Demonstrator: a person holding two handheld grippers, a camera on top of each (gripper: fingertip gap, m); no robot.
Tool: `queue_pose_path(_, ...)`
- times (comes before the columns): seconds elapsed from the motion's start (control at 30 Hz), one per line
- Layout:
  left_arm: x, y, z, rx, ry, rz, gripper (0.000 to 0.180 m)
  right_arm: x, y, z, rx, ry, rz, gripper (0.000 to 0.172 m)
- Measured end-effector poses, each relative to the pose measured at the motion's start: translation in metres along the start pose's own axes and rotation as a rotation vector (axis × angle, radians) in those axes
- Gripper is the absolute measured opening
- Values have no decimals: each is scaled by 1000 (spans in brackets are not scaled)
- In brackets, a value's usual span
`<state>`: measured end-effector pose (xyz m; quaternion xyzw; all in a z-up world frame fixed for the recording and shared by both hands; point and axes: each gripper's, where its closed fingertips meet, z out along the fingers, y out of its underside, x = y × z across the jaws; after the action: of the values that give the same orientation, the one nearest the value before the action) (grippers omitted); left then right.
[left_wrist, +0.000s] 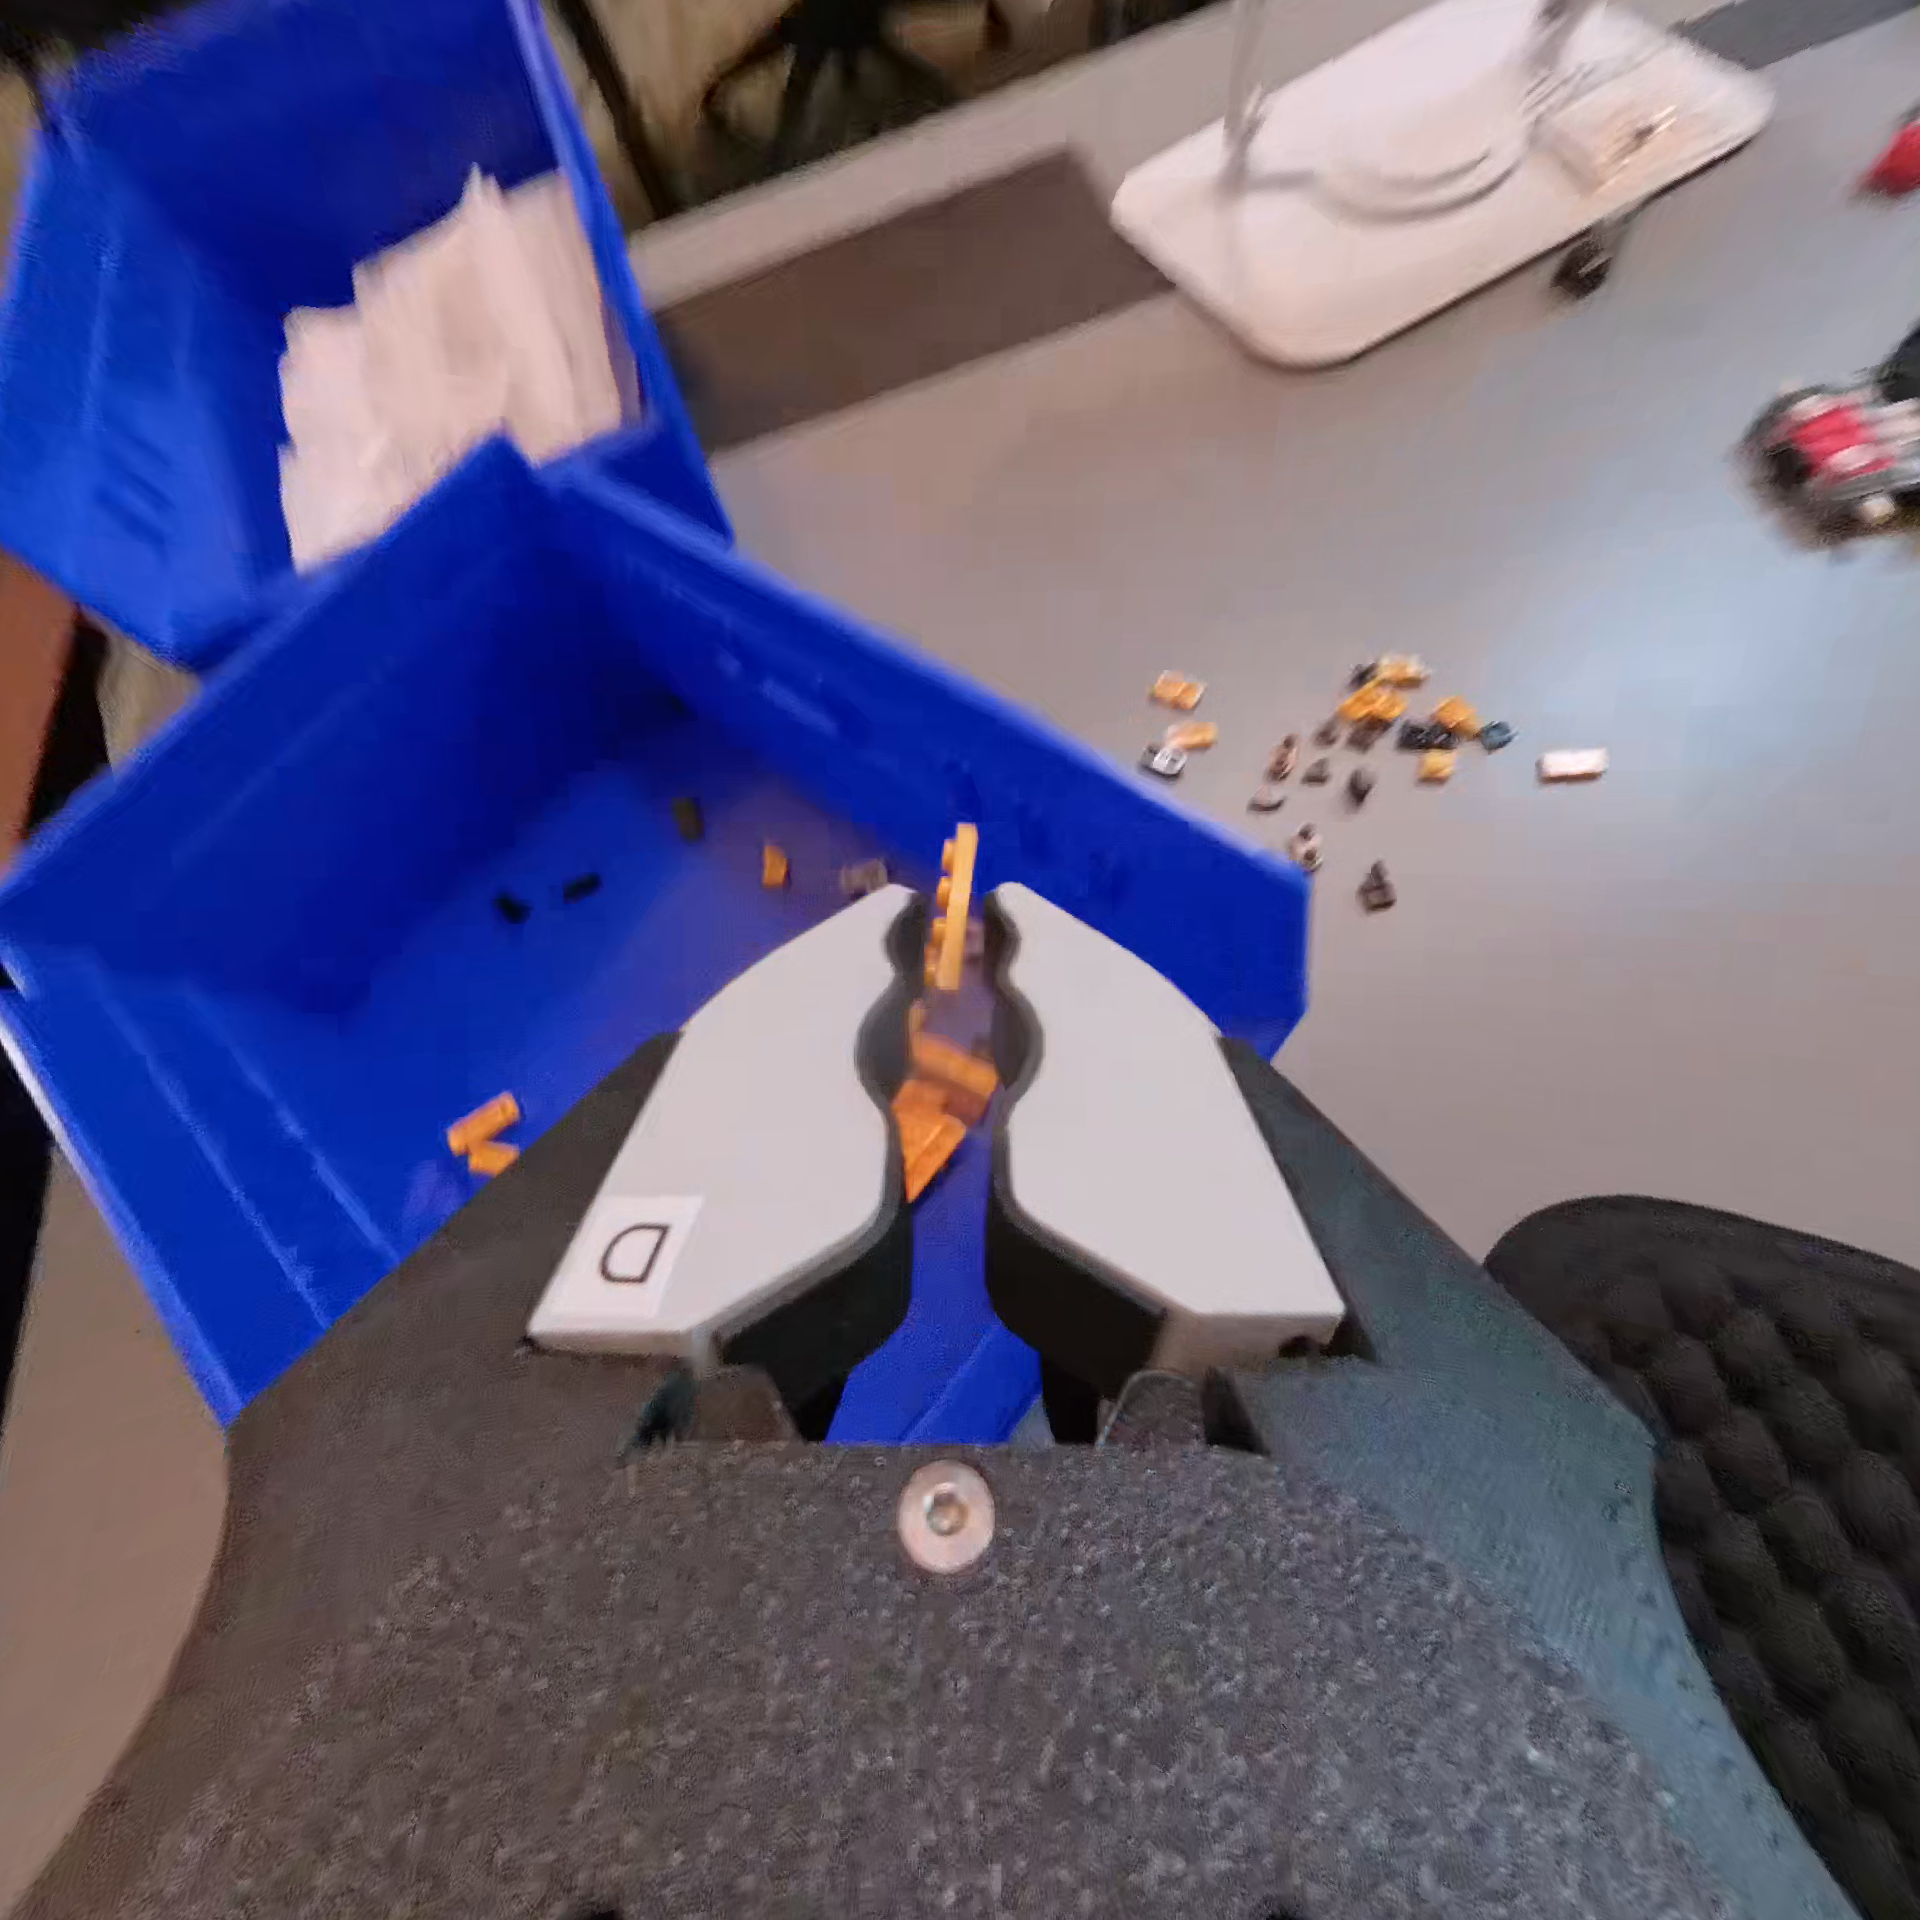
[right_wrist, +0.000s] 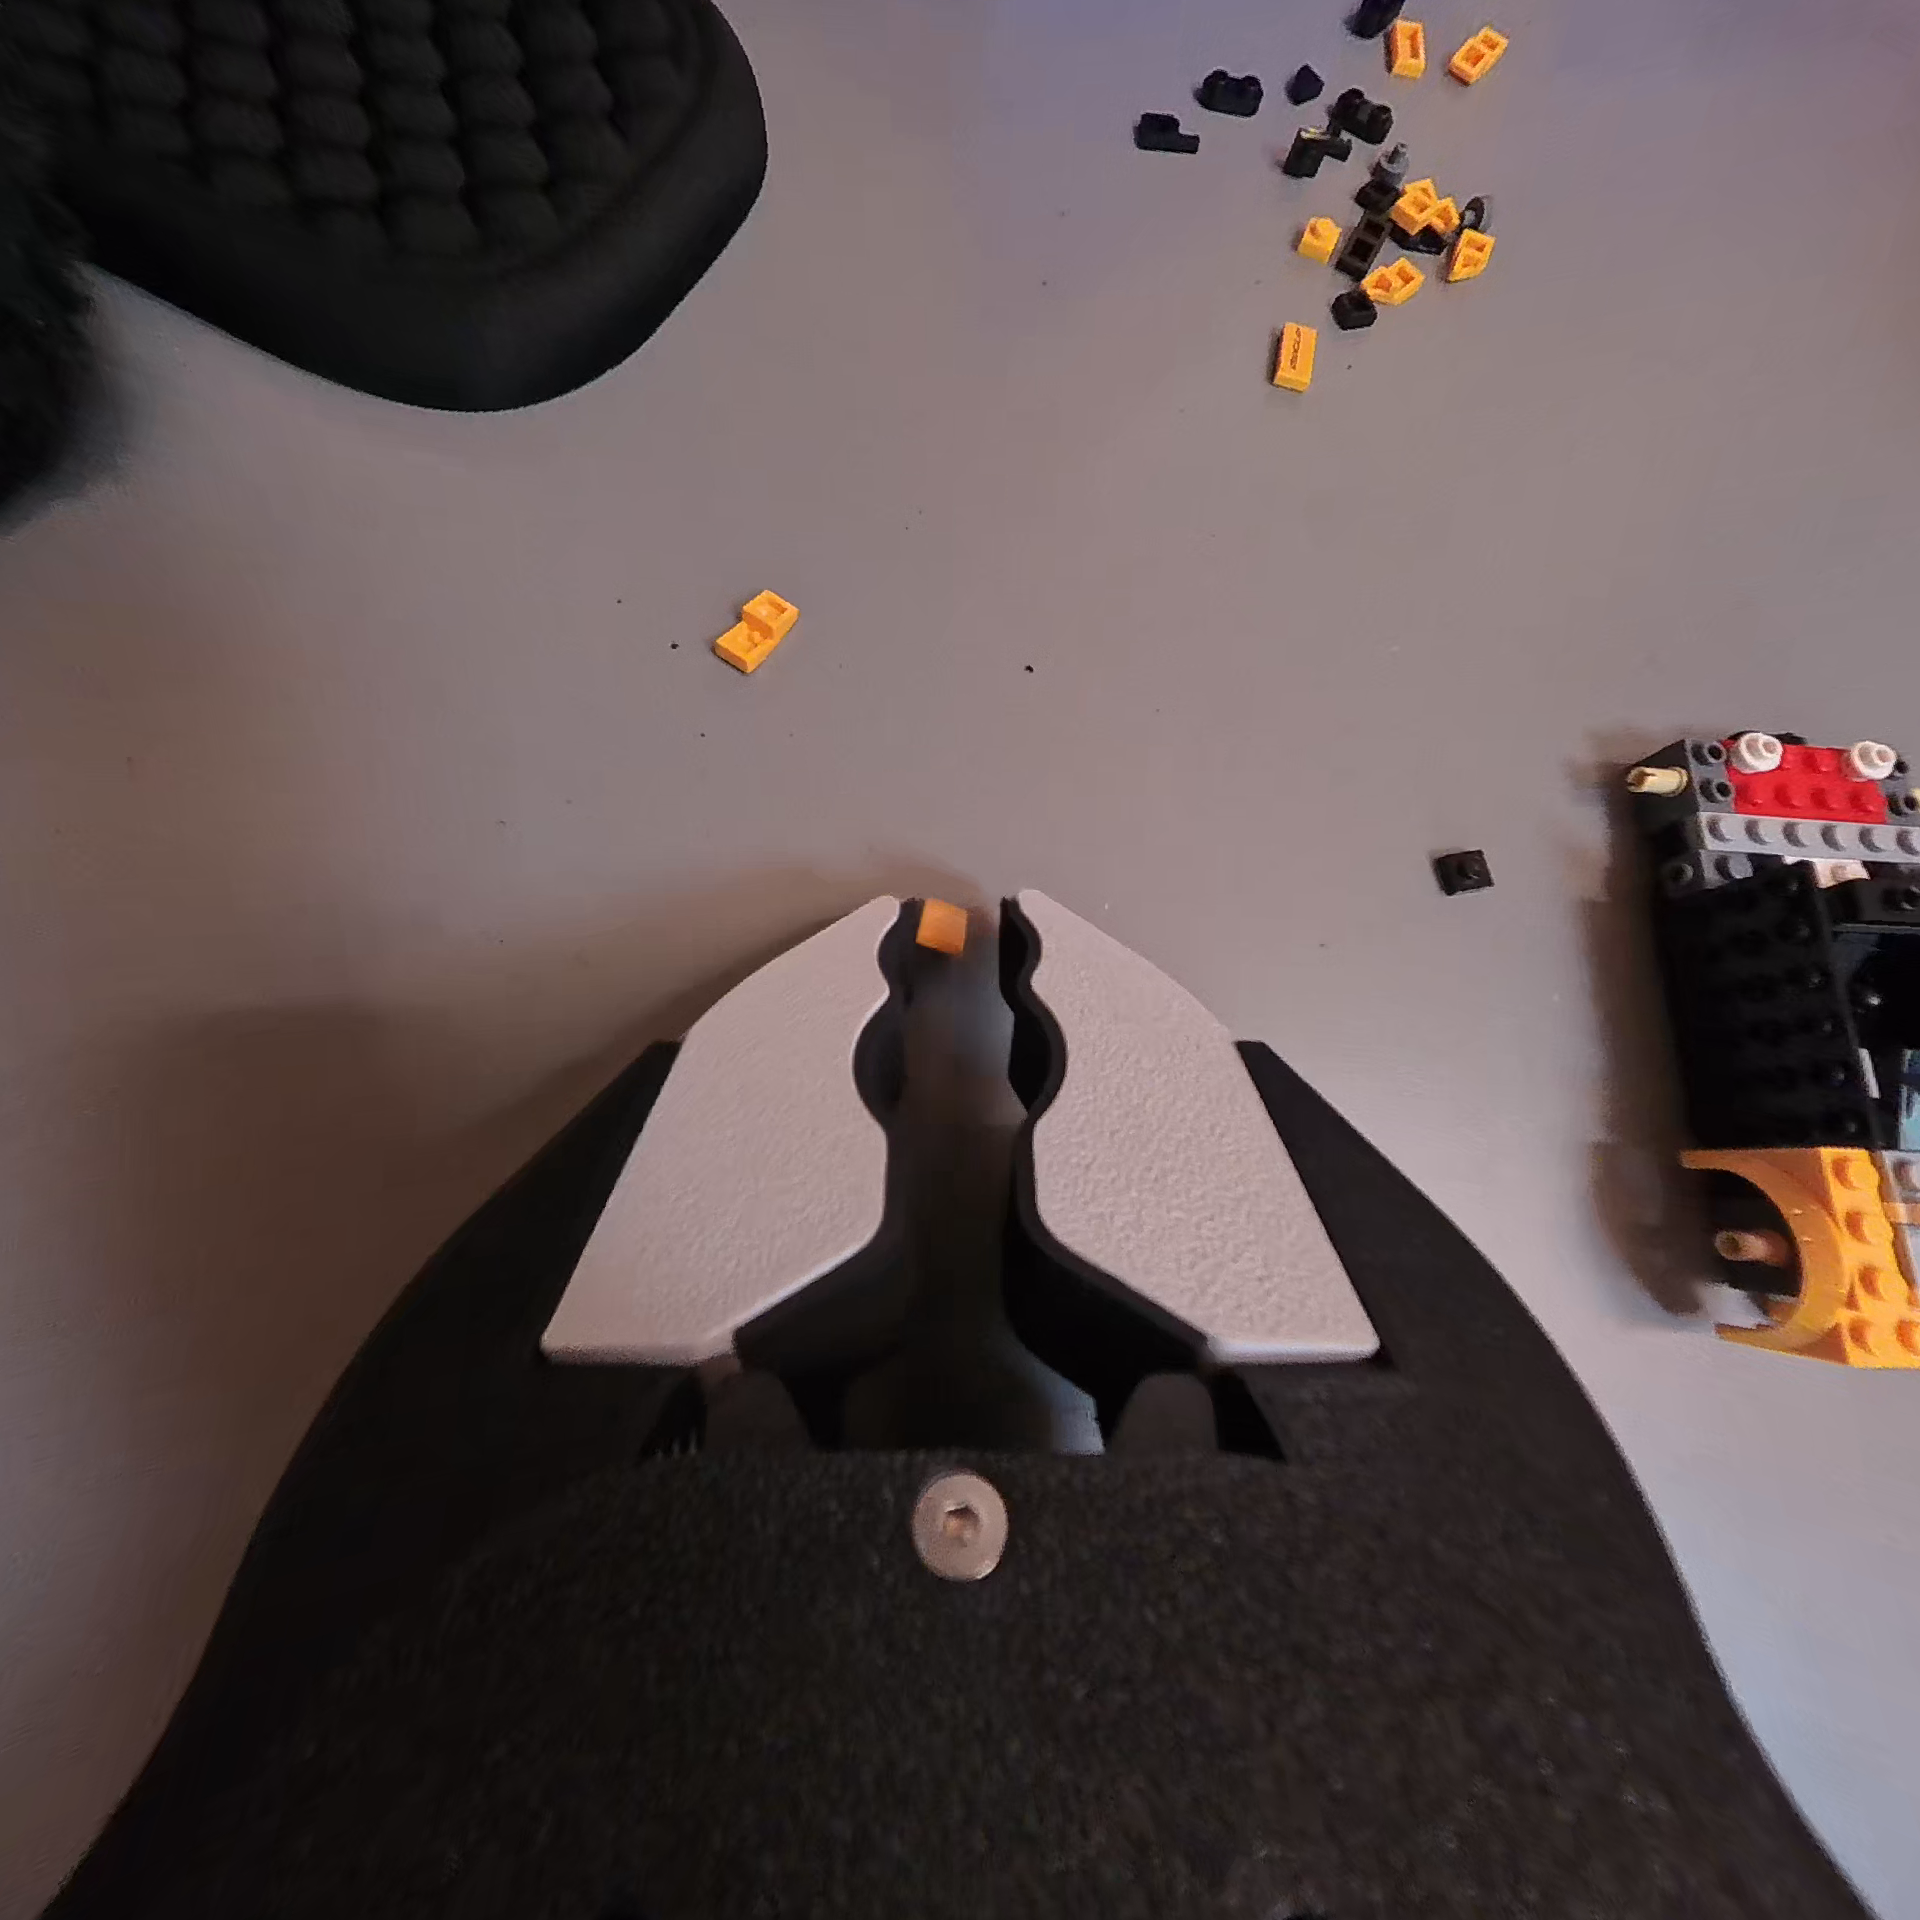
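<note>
Grey tabletop (left_wrist: 1351, 540) fills the left wrist view, with two blue bins at its left side. The left gripper (left_wrist: 954, 914) hangs over the nearer blue bin (left_wrist: 935, 717). A thin orange plate (left_wrist: 958, 904) stands on edge between its fingertips; the jaws are only slightly parted, and the blur keeps me from telling whether the pads press on the plate. Beneath the jaws, on the bin floor, lie more orange pieces (left_wrist: 940, 1101), with a few orange and black ones scattered farther in. The farther blue bin (left_wrist: 208, 208) holds pale white pieces. Beyond the near bin's wall, a scatter of small orange and black bricks (left_wrist: 1371, 748) lies on the tabletop, and a white stand base (left_wrist: 1403, 208) sits at the far edge. A black knobbly cushion (left_wrist: 1766, 1455) lies at lower right.

In the right wrist view the right gripper (right_wrist: 951, 925) points down at the same tabletop (right_wrist: 1039, 520). Its jaws are parted, and a small orange brick (right_wrist: 940, 925) sits between the tips against the left finger, with a clear gap to the right one. Ahead lies a single orange plate piece (right_wrist: 756, 630), farther off a cluster of orange and black bricks (right_wrist: 1382, 208). A small black piece (right_wrist: 1463, 871) lies to the right, near a partly built brick model (right_wrist: 1787, 1039) of black, grey, red and orange. The cushion (right_wrist: 364, 187) fills the upper left.
</note>
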<state>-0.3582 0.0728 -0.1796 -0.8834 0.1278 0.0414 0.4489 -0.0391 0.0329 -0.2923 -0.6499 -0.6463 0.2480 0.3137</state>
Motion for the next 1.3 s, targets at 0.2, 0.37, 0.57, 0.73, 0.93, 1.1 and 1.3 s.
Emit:
queue_pose_path(0.2,-15,21,11,-88,-43,-42,45,-1,-1,-3,14,-10,7,20)
queue_pose_path(0.37,14,-21,-6,132,16,81,40,0,0,-10,12,-19,15,22)
queue_pose_path(0.57,218,-48,-28,281,831,293,24,11,1,-26,37,-18,75,22)
queue_pose_path(0.73,326,19,18,-21,1085,591,38,48,-11,-43,214,118,204,21)
queue_pose_path(0.93,346,32,47,-105,1098,653,14,61,-14,-54,264,194,202,21)
queue_pose_path(1.1,312,11,54,-25,937,632,8,60,-10,-52,242,193,193,20)
queue_pose_path(1.3,185,-9,101,-139,392,381,8,49,-8,-43,205,142,173,20)
